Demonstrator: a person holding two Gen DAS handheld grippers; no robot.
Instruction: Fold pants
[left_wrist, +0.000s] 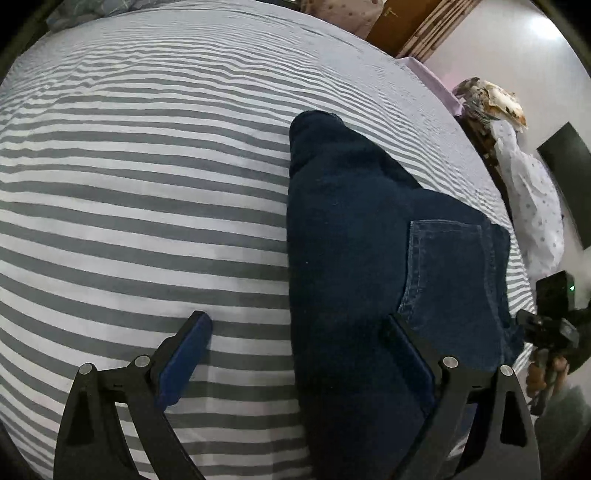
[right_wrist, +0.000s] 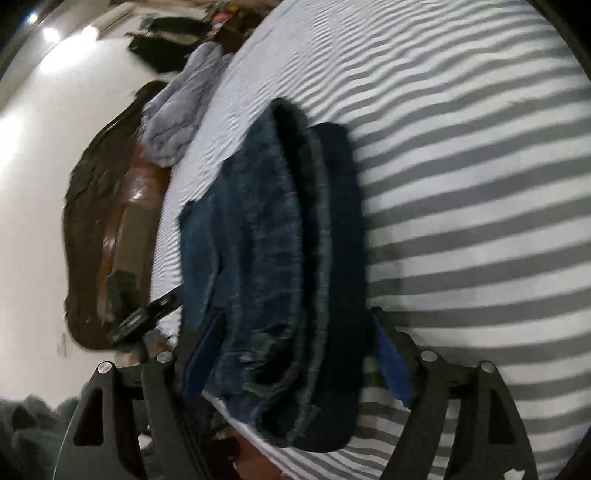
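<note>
Dark blue jeans (left_wrist: 354, 236) lie folded in a thick stack on the grey-and-white striped bed (left_wrist: 140, 192), back pocket (left_wrist: 450, 273) up. My left gripper (left_wrist: 299, 325) is open just above them, its right finger over the denim and its left finger over bare sheet. In the right wrist view the jeans (right_wrist: 280, 258) show as stacked layers seen edge-on. My right gripper (right_wrist: 295, 325) is open, its fingers on either side of the near end of the stack, gripping nothing. The right gripper also shows in the left wrist view (left_wrist: 550, 325) at the bed's right edge.
A patterned white cloth (left_wrist: 532, 192) hangs beyond the bed's right edge. A crumpled grey-blue cloth (right_wrist: 177, 114) lies at the bed's far end by a brown wooden board (right_wrist: 125, 221). Striped sheet spreads wide left of the jeans.
</note>
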